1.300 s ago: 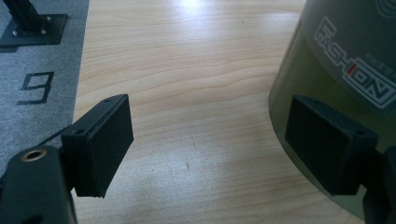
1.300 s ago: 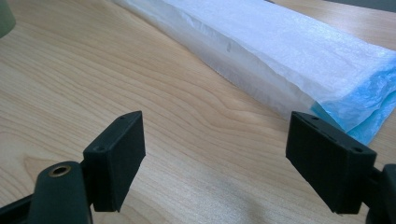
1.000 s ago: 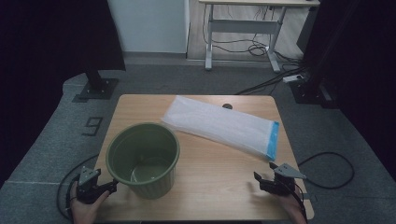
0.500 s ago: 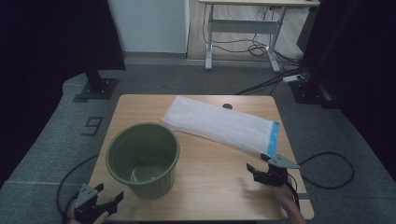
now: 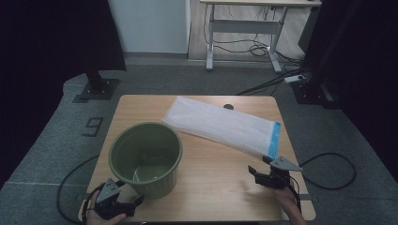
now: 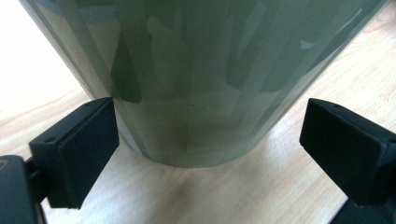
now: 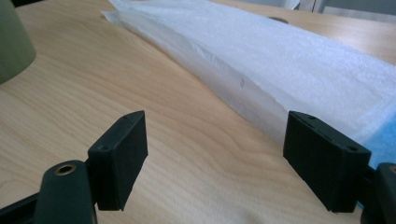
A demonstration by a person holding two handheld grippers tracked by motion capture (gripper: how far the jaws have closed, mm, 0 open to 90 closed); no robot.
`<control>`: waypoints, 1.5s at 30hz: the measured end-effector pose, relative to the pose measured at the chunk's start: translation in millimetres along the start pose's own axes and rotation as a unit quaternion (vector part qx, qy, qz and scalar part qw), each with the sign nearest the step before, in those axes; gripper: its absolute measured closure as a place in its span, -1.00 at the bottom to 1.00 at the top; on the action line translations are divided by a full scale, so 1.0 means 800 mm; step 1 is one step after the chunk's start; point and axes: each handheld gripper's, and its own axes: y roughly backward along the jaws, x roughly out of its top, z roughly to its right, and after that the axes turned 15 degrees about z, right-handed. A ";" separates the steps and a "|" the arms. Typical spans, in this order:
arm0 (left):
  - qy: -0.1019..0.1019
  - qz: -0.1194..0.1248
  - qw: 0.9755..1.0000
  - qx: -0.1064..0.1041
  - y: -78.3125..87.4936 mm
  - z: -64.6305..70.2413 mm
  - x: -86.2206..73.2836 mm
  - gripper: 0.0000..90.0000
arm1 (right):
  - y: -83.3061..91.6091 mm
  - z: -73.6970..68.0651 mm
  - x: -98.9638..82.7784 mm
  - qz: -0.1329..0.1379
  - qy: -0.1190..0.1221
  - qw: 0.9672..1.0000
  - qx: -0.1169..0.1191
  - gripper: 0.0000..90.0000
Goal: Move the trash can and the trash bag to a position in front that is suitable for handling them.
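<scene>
Left hand-held gripper jaws, just opening, flank the bucket base at the table's near edge.

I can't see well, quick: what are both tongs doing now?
Left tongs: open, just been widening beside the green bucket, not gripping it.
Right tongs: open, holding nothing, near the white bag.

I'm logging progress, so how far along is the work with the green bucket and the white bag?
Done so far: little. The green bucket stands upright near the table's front left; the white bag lies flat behind it. In hand: the left gripper sits at the bucket's base, jaws just opening, no grip; the right gripper is open beside the bag. Left, probably: picking the bag up and fitting it into the bucket.
</scene>
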 end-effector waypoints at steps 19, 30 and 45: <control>-0.022 0.010 0.998 -0.059 -0.090 -0.005 0.039 -0.80 | 0.026 0.017 -0.003 0.000 -0.028 0.999 -0.044 -0.53; -0.035 0.001 0.998 -0.058 -0.140 0.018 0.059 -0.75 | 0.023 0.013 -0.005 -0.009 -0.021 0.999 -0.034 -0.53; -0.028 -0.004 0.998 -0.051 -0.201 0.031 0.080 -0.73 | 0.032 0.014 -0.011 -0.030 -0.019 0.999 -0.041 -0.53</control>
